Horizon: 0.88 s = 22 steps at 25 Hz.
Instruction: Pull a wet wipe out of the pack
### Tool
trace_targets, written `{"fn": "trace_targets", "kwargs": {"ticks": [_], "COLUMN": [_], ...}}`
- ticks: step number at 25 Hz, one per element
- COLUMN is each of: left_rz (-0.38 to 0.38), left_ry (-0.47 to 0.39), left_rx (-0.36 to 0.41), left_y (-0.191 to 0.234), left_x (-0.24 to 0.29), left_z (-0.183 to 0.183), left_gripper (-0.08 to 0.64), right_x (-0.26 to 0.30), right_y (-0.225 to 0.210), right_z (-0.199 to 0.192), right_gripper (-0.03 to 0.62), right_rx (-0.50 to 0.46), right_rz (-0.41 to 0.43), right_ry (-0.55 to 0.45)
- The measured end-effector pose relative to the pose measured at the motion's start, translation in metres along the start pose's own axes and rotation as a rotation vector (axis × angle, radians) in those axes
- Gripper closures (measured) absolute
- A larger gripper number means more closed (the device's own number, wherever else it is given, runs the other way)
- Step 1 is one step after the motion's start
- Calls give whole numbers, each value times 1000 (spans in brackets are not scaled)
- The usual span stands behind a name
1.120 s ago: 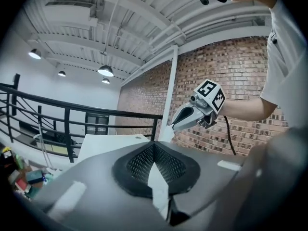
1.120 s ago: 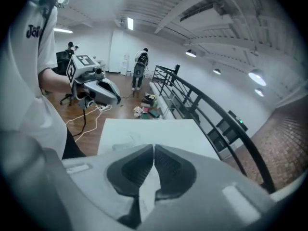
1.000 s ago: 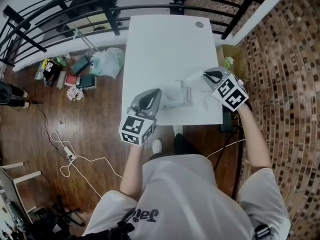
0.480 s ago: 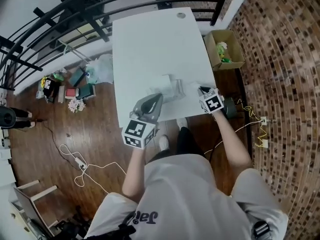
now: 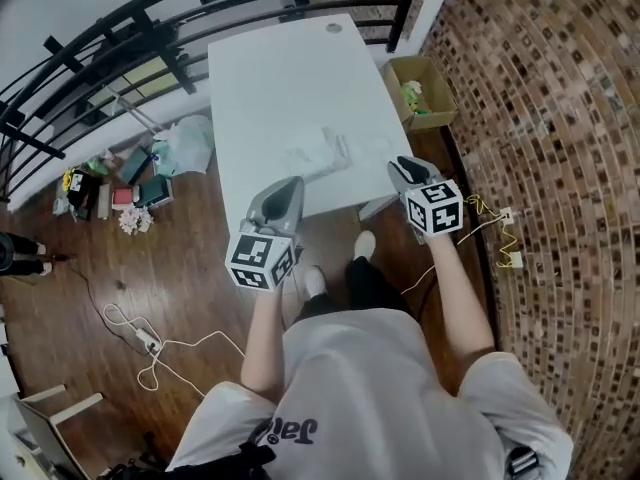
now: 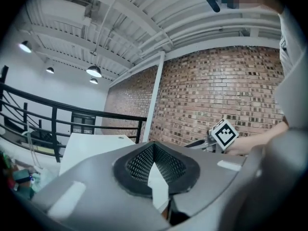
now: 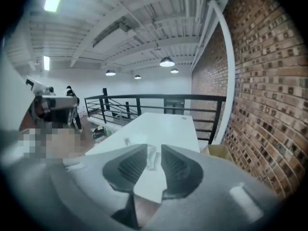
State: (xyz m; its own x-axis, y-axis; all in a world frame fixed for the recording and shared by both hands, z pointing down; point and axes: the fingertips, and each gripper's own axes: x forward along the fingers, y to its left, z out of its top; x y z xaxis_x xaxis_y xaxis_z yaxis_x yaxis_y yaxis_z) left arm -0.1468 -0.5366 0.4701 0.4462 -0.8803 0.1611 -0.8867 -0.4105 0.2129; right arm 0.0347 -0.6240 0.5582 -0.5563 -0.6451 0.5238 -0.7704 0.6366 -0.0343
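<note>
The pale wet wipe pack (image 5: 343,150) lies near the front of the white table (image 5: 270,78), with a crumpled white wipe (image 5: 308,156) beside it on its left. Both show small on the table in the right gripper view, the wipe (image 7: 152,157) seen through the jaw gap. My left gripper (image 5: 290,184) hangs just off the table's front edge, its pads meeting at the tips (image 6: 153,145) with nothing between them. My right gripper (image 5: 400,164) is off the front right corner; its jaws (image 7: 154,148) are opening and hold nothing.
An open cardboard box (image 5: 420,93) stands on the floor at the table's right side, by the brick wall. A black railing (image 5: 120,38) runs behind and left of the table. Bags and clutter (image 5: 150,158) and a white cable (image 5: 150,338) lie on the wooden floor.
Both grippers have drawn back from the pack and wipe to beyond the table's front edge. The right gripper has let go of the wipe and its jaws have parted; the wipe lies on the table.
</note>
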Motion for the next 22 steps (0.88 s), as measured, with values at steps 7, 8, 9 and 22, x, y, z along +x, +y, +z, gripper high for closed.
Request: {"fn": "trace_targets", "kwargs": {"ticks": [7, 8, 9, 22], "left_rz": [95, 113, 131, 345], "left_ry": [-71, -89, -106, -128], "left_rx": [100, 117, 138, 210], "left_y": [-52, -62, -72, -264], "left_x": [-66, -74, -82, -243], "left_z": [14, 18, 22, -33], "left_gripper": [545, 545, 545, 543], "right_x": [-115, -126, -136, -335], "right_y": [83, 96, 109, 200], "right_z": [35, 37, 39, -56], "right_gripper": [600, 600, 600, 600], "right_rx": [31, 42, 51, -108], "right_rz": [46, 71, 101, 99], "right_ry": [-284, -318, -353, -399]}}
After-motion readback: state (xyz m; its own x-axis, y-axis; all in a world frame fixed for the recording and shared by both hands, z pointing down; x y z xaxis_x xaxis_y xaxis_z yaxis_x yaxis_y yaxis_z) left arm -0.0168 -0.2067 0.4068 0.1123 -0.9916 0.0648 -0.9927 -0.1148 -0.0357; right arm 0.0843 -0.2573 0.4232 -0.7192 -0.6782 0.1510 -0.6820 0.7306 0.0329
